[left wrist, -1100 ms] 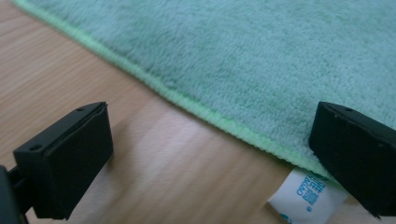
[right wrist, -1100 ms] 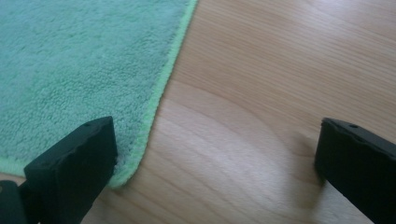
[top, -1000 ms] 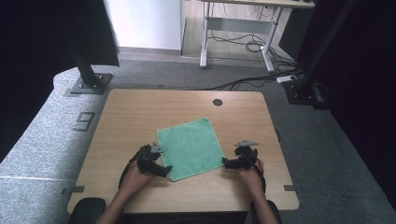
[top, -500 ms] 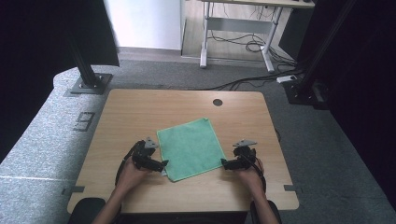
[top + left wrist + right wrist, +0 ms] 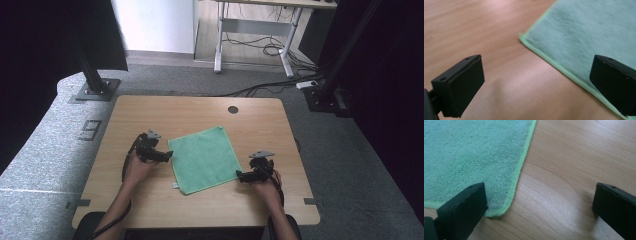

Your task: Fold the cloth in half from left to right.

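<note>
One green cloth [image 5: 204, 157] on one table [image 5: 200, 112], between two wide-open tongs, left [image 5: 167, 155] and right [image 5: 240, 175]

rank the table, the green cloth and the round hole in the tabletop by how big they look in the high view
1. table, largest
2. green cloth
3. round hole, smallest

The gaps are plain, so nearness to the camera doesn't change the order.
</note>
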A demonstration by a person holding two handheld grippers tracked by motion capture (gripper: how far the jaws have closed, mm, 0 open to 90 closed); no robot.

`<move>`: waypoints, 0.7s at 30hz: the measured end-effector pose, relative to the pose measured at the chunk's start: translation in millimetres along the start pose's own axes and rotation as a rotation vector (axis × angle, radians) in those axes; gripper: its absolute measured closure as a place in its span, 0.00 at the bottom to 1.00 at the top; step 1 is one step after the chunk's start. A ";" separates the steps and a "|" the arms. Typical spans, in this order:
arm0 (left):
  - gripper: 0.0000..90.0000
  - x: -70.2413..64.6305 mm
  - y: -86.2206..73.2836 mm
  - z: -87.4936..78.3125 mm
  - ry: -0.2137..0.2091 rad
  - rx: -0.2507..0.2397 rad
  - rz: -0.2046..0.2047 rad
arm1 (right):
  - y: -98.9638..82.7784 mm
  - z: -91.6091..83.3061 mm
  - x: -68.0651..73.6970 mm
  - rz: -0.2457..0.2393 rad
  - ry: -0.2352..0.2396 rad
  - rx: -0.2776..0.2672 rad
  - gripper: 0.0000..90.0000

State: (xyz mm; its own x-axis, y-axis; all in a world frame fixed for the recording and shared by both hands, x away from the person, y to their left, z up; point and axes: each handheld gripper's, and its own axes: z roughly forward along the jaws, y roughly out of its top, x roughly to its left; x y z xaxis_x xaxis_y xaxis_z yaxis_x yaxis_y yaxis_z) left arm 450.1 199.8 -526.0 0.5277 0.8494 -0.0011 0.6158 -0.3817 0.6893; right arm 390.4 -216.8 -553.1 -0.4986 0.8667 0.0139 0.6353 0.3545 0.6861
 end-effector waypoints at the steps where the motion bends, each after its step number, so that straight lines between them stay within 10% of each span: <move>1: 0.00 4.5 4.7 5.6 0.013 -0.001 -0.008 | -0.7 -0.1 -0.1 0.000 0.001 -0.005 0.00; 21: 0.00 27.7 18.2 47.9 0.049 0.036 -0.074 | -2.8 0.0 -0.9 -0.008 0.008 -0.026 0.00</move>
State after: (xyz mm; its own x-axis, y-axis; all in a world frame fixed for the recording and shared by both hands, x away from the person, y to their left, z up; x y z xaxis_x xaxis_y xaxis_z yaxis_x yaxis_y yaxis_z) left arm 504.0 198.9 -548.3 0.4510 0.8924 -0.0152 0.6733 -0.3290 0.6621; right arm 389.0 -218.6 -555.0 -0.5079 0.8613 0.0141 0.6162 0.3518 0.7046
